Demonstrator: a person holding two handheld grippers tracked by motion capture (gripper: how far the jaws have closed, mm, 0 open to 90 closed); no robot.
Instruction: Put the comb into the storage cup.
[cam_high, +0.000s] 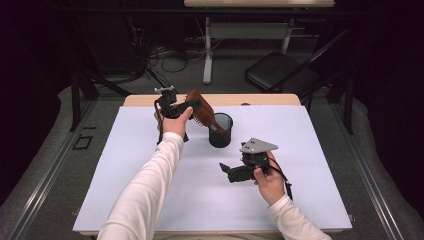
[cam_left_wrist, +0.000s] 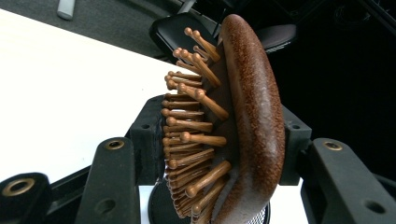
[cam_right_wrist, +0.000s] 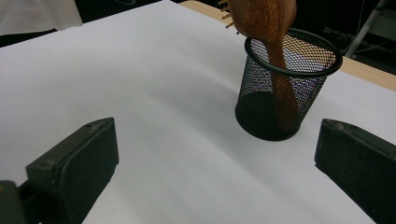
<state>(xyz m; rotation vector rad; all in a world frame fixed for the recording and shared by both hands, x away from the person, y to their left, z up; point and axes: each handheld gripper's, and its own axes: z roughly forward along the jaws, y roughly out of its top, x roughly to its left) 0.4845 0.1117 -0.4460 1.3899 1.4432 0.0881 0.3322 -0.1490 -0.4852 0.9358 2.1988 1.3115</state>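
High view, left gripper: near the table's far edge, jaws pinching the wooden hairbrush by its head.
High view, hairbrush: tilted, handle down in the black mesh cup at mid-table.
High view, right gripper: low over the near right part, apart from the cup.
Left gripper view: jaws pressed on both sides of the brush head; bristles face left.
Right gripper view: jaws spread wide, nothing between; cup ahead, brush handle inside.

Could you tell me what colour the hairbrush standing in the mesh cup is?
The hairbrush is reddish-brown wood, speckled; the left gripper view shows it best.
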